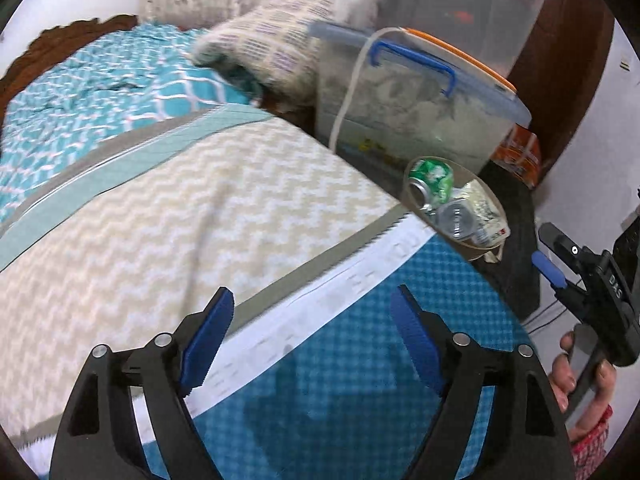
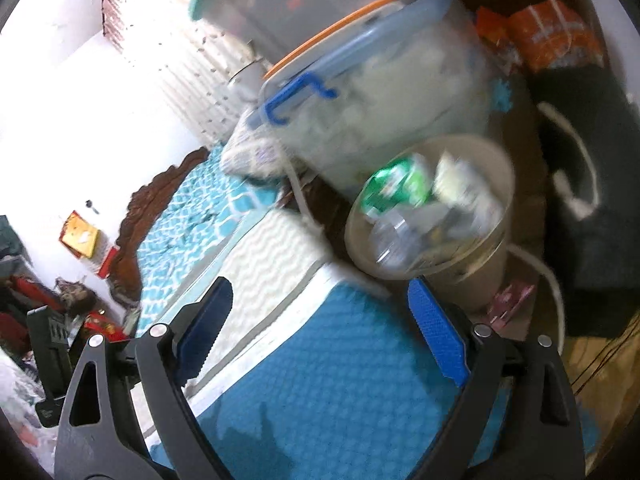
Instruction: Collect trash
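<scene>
Clearly both tongs, left (image 1: 310, 324) and right (image 2: 320, 316), gape empty, so a careless swing could tip the bin (image 2: 480, 280) and spill its can (image 2: 396, 188).

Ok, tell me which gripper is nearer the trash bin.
Right. The right gripper is open just short of the trash bin; the left gripper sits farther back over the bed.

A green can (image 1: 431, 178) lies in the beige bin (image 2: 486, 276); the blanket (image 1: 192, 216) has cream-white zigzags.
</scene>
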`<state>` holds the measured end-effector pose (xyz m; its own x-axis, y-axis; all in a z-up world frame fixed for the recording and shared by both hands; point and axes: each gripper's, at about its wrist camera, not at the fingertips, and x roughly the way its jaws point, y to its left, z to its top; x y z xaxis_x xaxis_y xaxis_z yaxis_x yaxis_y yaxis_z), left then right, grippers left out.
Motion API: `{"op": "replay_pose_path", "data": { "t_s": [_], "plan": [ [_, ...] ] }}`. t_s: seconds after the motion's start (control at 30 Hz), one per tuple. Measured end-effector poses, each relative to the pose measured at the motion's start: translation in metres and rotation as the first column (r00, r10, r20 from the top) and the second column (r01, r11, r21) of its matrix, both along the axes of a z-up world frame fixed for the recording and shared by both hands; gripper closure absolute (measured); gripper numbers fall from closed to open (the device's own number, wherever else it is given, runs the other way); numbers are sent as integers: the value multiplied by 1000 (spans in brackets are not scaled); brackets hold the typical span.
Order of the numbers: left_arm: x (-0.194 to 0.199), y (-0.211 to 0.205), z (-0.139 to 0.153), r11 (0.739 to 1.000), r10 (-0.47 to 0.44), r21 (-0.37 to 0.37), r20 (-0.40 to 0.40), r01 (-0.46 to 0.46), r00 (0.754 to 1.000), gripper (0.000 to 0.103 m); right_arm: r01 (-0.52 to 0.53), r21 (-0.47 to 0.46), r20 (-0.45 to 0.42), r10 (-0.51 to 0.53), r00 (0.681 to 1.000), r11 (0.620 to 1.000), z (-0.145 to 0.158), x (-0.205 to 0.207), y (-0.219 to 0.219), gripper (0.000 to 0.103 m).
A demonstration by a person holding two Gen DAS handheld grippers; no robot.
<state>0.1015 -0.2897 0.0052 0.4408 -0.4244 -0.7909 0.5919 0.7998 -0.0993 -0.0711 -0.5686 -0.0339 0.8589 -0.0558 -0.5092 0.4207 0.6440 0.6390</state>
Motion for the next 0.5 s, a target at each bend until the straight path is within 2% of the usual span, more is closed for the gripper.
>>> {"op": "replay_pose_path", "data": {
  "t_s": [0.13,0.27,0.4,0.5],
  "plan": [
    [-14,42,5,998,66,9,43,-67,997,19,-62,7,-5,62,998,998,7,6,43,14],
    [-27,76,15,993,122,-5,80,-122,989,9,-98,-20,-16,97,995,995,18,10,73,10],
    [-41,102,26,987,159,-9,133,-159,978,9,-114,-24,-23,114,993,993,27,10,94,7],
    [-48,116,29,985,173,-20,140,-172,975,9,-113,-37,-36,112,993,993,33,10,110,4]
  ]
}}
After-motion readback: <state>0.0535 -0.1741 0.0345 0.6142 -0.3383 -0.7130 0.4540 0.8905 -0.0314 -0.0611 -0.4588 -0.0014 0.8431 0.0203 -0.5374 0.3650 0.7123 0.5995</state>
